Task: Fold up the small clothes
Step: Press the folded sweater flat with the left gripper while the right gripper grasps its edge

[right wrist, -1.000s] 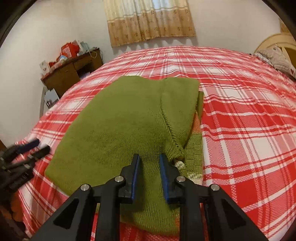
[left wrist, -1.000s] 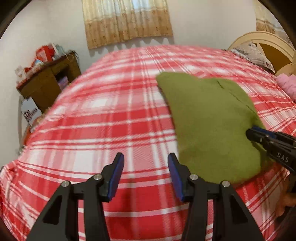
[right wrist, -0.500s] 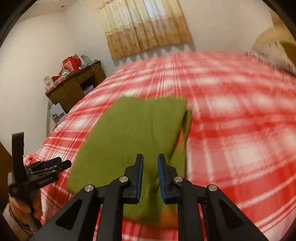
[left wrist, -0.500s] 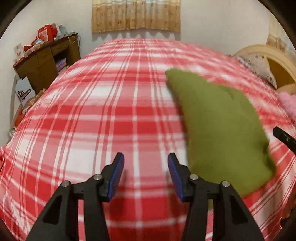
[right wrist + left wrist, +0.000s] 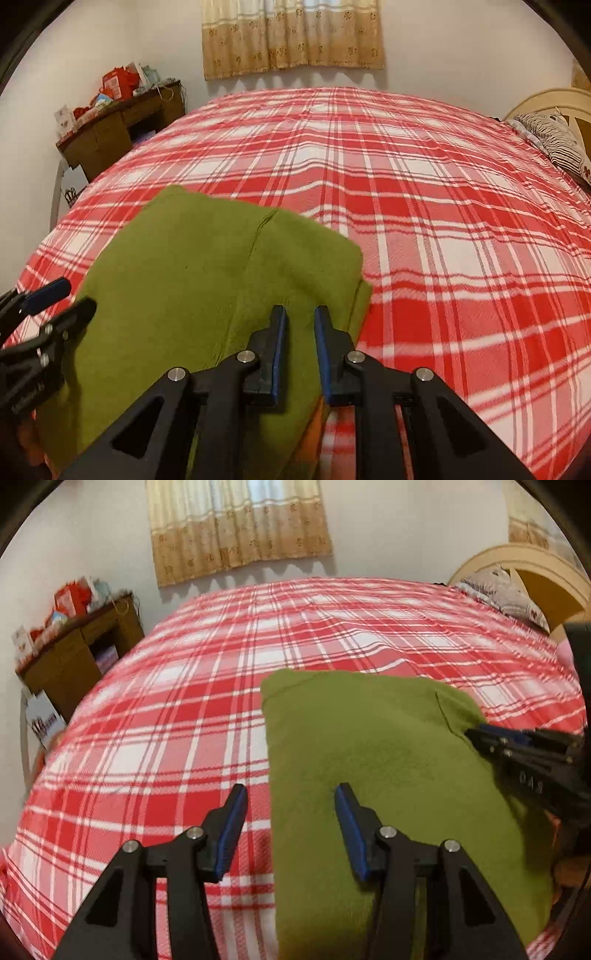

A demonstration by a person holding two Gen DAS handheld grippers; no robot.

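Observation:
A folded green knit garment (image 5: pixel 388 775) lies on the red plaid bed (image 5: pixel 184 720); in the right wrist view the garment (image 5: pixel 192 288) fills the lower left. My left gripper (image 5: pixel 291 812) is open and straddles the garment's left edge, one finger over the bedspread and one over the cloth. My right gripper (image 5: pixel 300 332) holds a narrow gap between its fingers, with green cloth between them at the garment's right side. It also shows in the left wrist view (image 5: pixel 524 753) at the garment's right edge. The left gripper appears in the right wrist view (image 5: pixel 48 306).
A wooden desk (image 5: pixel 118 129) with red boxes stands at the far left by the wall. A curtain (image 5: pixel 291 33) hangs behind the bed. A headboard and pillow (image 5: pixel 506 594) lie at the far right. Orange cloth (image 5: pixel 314 417) shows under the garment's near edge.
The left gripper has swung right, from the bare bedspread onto the garment's left edge. The right gripper has come lower and closer over the garment's right side, its narrow gap unchanged.

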